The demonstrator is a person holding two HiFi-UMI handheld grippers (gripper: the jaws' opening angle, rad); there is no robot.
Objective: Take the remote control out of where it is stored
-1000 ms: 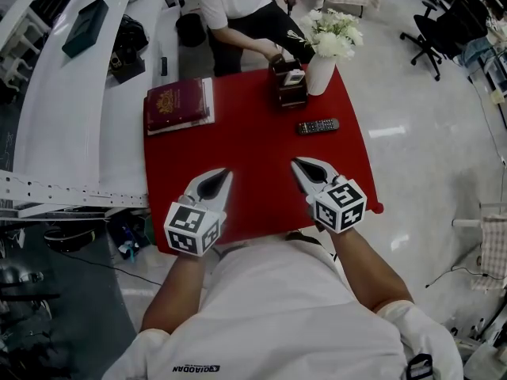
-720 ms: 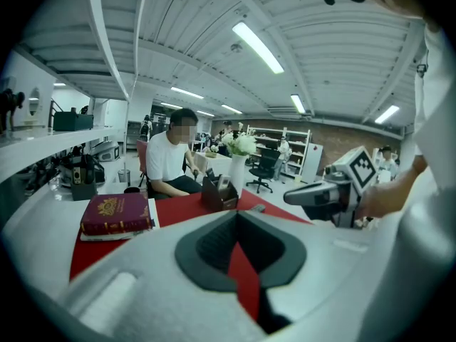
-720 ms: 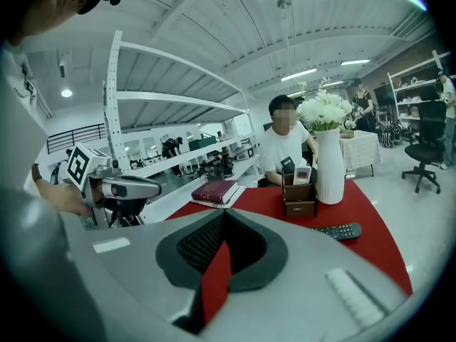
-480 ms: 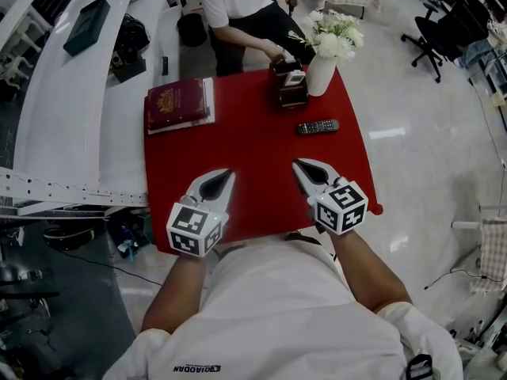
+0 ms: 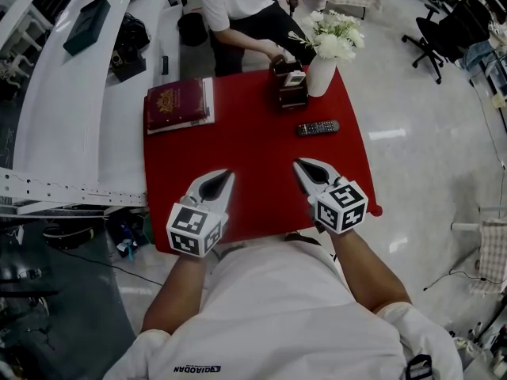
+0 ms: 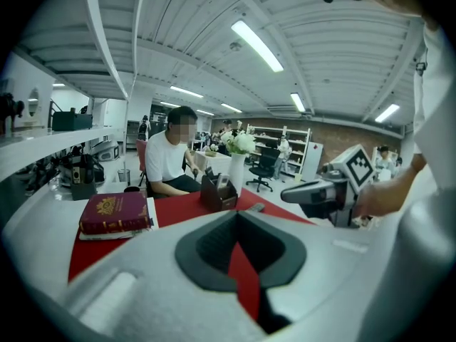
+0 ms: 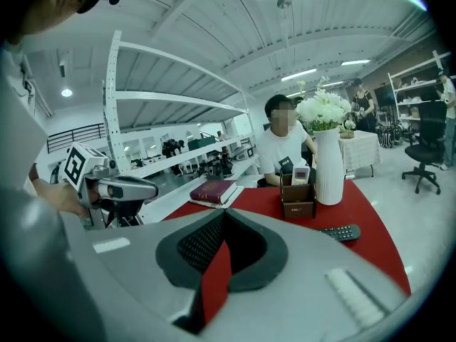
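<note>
A black remote control lies flat on the red table, right of centre, and shows low on the right in the right gripper view. Behind it stands a brown storage box with a small white device upright in it. My left gripper and right gripper hover over the table's near half, well short of the remote and the box. Both are shut with nothing between the jaws, as the left gripper view and the right gripper view confirm.
A white vase of flowers stands right of the box. A dark red book lies at the far left corner. A seated person across the table has a hand by the box. White shelving runs along the left.
</note>
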